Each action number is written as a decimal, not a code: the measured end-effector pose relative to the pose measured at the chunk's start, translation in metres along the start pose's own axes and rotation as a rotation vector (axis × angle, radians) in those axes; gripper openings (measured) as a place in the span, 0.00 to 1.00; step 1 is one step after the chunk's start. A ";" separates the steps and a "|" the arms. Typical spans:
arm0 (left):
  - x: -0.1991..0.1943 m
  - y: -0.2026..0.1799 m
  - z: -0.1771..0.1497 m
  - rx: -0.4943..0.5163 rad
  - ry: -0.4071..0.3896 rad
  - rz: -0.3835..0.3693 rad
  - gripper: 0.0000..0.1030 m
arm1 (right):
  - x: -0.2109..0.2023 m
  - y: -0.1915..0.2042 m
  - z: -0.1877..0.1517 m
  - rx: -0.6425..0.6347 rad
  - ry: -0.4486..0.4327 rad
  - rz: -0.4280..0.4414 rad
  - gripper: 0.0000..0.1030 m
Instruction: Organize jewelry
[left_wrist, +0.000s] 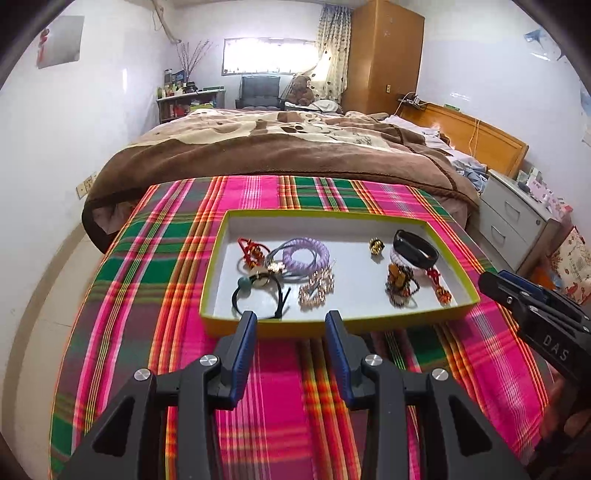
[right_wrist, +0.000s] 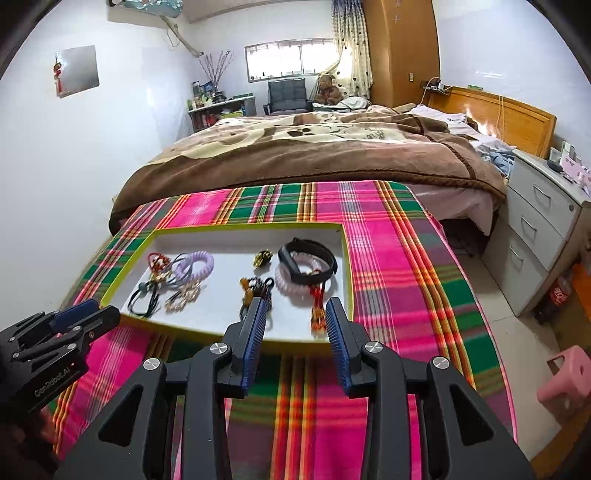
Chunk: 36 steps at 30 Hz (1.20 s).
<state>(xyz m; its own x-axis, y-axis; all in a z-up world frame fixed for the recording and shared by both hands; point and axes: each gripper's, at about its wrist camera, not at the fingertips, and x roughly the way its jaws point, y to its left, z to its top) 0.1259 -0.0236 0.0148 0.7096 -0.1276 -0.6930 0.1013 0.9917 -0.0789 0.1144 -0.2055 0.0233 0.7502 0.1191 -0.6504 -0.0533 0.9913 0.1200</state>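
A: Grippers. What state?

B: Left gripper (left_wrist: 291, 319), jaws apart, nothing between them; tips just short of the near wall of the tray (left_wrist: 369, 323). Right gripper (right_wrist: 295, 308), likewise spread and empty; in its own view its tips overlap the tray's near right part, seemingly above it. Contact with anything: none visible.

A: Where does the jewelry lie?

B: All inside the tray, which rests on the plaid cloth (left_wrist: 166, 258). Two clusters. Left cluster, ahead of the left gripper: black tie (left_wrist: 255, 295) nearest, gold clip (left_wrist: 317, 288) beside it, purple coil (left_wrist: 306, 251) and red piece (left_wrist: 251, 249) farther back. Right cluster, ahead of the right gripper: beaded string (right_wrist: 255, 291) just past the left finger, red tassel (right_wrist: 317, 302) by the right finger, black band (right_wrist: 308, 264) lying over the pink coil (right_wrist: 291, 284). A small gold piece (right_wrist: 263, 257) sits alone between clusters.

A: Handling?

B: Judged, not seen: everything light. Ties, coils and tassel soft and springy; they probably deform and may drag tangled neighbours. Take a free loop at the cluster's edge. The band looks stiffer; pinch across its strap. The clip appears rigid and thin, possibly slippery; grip across its width.

A: Risk?

B: Overlapping pieces lifting together.
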 end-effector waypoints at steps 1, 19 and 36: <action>-0.002 0.000 -0.002 -0.004 0.003 -0.001 0.37 | -0.002 0.001 -0.003 0.001 -0.002 0.003 0.34; -0.024 -0.001 -0.018 -0.014 -0.021 0.015 0.37 | -0.022 0.021 -0.033 -0.029 -0.003 0.040 0.34; -0.025 0.002 -0.020 -0.030 -0.009 0.021 0.37 | -0.023 0.022 -0.034 -0.028 0.007 0.040 0.35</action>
<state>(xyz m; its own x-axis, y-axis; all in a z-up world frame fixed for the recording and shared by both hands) 0.0946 -0.0179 0.0180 0.7177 -0.1072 -0.6881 0.0658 0.9941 -0.0862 0.0734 -0.1845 0.0158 0.7427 0.1589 -0.6505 -0.1018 0.9869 0.1249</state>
